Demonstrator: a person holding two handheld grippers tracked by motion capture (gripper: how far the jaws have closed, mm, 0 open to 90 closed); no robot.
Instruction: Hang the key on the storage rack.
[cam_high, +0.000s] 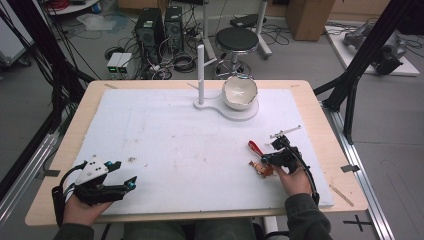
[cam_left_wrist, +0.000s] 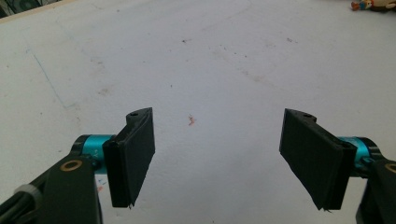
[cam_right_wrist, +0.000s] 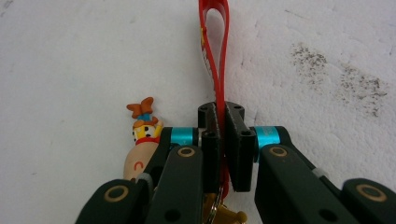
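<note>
A red strap loop (cam_right_wrist: 215, 42) lies on the white board, joined to a small cartoon figurine (cam_right_wrist: 142, 140) and a brass ring near the bottom of the right gripper view. My right gripper (cam_right_wrist: 221, 112) is shut on the strap, its pads pressed flat on the red band. In the high view this gripper (cam_high: 270, 159) sits at the right front of the board, with the strap (cam_high: 255, 148) ahead of it and the figurine (cam_high: 261, 169) beside it. My left gripper (cam_high: 125, 175) rests at the front left, open, with nothing between its pads (cam_left_wrist: 133, 158). The figurine (cam_left_wrist: 373, 4) shows far off in the left gripper view.
A white bowl (cam_high: 240, 92) sits on a white base with an upright post (cam_high: 201, 70) at the back middle of the board (cam_high: 175, 140). The wooden table rim (cam_high: 345, 165) frames the board. A stool (cam_high: 236, 40) and computer cases stand on the floor behind.
</note>
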